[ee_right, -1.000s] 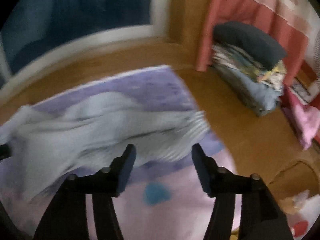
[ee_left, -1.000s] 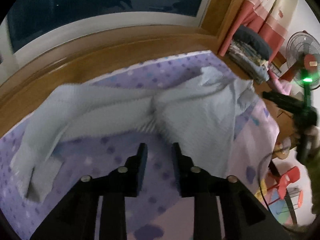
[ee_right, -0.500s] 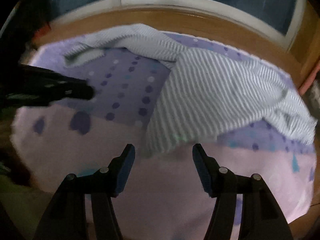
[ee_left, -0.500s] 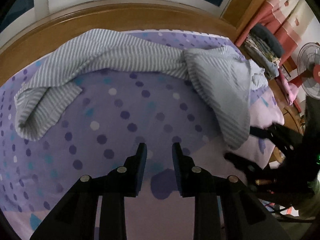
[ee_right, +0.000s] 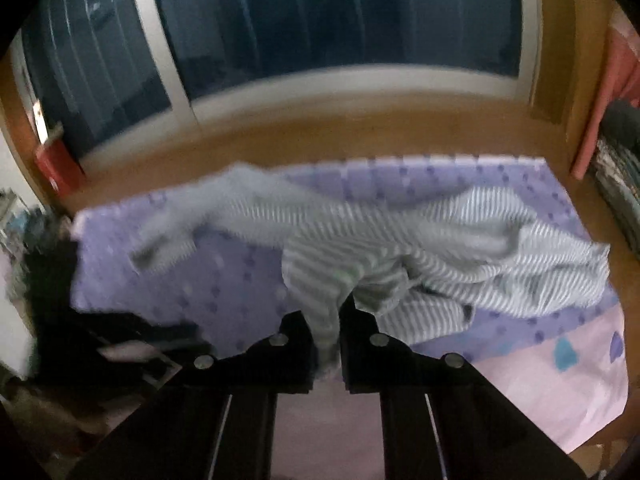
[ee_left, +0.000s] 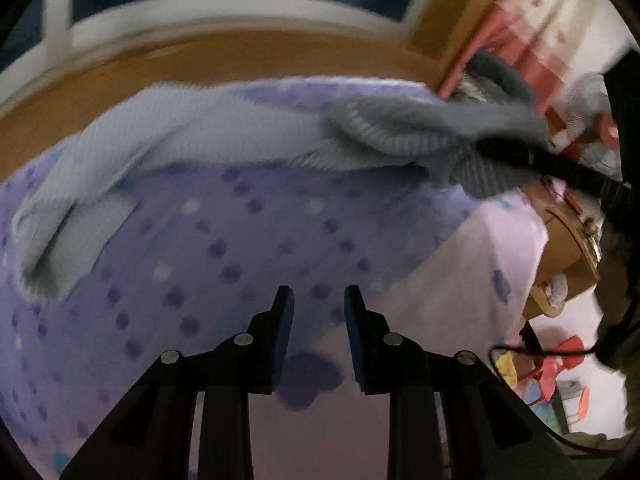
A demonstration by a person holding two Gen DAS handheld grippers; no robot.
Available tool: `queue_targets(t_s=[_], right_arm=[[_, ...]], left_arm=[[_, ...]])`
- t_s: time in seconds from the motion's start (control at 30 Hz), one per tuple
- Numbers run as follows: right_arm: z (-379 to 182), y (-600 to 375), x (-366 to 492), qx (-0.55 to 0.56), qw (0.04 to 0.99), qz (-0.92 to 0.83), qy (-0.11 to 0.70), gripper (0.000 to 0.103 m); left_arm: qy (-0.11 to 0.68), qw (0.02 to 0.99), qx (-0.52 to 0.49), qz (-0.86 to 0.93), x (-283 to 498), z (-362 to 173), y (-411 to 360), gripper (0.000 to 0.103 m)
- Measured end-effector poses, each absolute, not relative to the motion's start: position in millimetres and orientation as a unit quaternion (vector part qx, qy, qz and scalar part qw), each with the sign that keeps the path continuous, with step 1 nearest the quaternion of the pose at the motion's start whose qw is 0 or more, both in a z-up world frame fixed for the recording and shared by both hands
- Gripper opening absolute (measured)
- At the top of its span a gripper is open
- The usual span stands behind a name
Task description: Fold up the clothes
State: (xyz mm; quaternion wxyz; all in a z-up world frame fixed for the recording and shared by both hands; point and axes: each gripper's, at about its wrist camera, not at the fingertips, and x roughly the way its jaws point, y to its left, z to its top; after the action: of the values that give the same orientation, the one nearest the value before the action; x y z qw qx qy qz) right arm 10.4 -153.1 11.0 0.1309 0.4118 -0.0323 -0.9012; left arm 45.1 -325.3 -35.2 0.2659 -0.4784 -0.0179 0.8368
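Note:
A grey-and-white striped garment [ee_right: 460, 236] lies crumpled across a purple dotted sheet [ee_right: 240, 288]. My right gripper [ee_right: 326, 320] is shut on a fold of the striped garment and holds it lifted off the sheet. In the left wrist view the garment [ee_left: 208, 136] stretches across the far side of the sheet [ee_left: 260, 240], and the right gripper's dark fingers [ee_left: 532, 160] hold its right end up. My left gripper [ee_left: 318, 300] is open and empty above the sheet's near part, apart from the garment. Both views are blurred.
A wooden ledge [ee_right: 340, 128] and a dark window [ee_right: 320, 16] lie behind the sheet. A stack of folded clothes [ee_right: 620, 184] and a pink curtain [ee_left: 516, 28] are at the right. A fan [ee_left: 600, 120] and red chairs [ee_left: 556, 364] stand beyond the right edge.
My right gripper went from open above the garment's edge to shut on a fold, and has lifted it. My left gripper stayed open and shifted slightly over the sheet.

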Motion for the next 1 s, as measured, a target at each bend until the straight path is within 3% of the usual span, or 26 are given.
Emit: queue_targets(t_s=[0.33, 0.5, 0.57, 0.67, 0.93, 1.0], right_arm=[[84, -121, -12, 0.382, 0.185, -0.897, -0.120, 0.008], [112, -125, -12, 0.364, 0.201, -0.902, -0.117, 0.008], [117, -130, -14, 0.361, 0.203, -0.904, -0.107, 0.008], [119, -131, -18, 0.368, 0.220, -0.898, -0.097, 0.008], [118, -129, -22, 0.371, 0.233, -0.895, -0.085, 0.008], [118, -126, -24, 0.373, 0.243, -0.892, -0.081, 0.008]], left_arm=[[-0.004, 0.338, -0.426, 0.839, 18, -21, -257, 0.026], [-0.029, 0.362, -0.380, 0.851, 21, 4, -245, 0.027], [-0.029, 0.366, -0.356, 0.859, 20, 15, -239, 0.043], [-0.021, 0.346, -0.332, 0.877, 10, 25, -228, 0.051], [-0.058, 0.346, -0.346, 0.870, -29, 20, -205, 0.051], [-0.052, 0.347, -0.351, 0.868, -34, 17, -197, 0.047]])
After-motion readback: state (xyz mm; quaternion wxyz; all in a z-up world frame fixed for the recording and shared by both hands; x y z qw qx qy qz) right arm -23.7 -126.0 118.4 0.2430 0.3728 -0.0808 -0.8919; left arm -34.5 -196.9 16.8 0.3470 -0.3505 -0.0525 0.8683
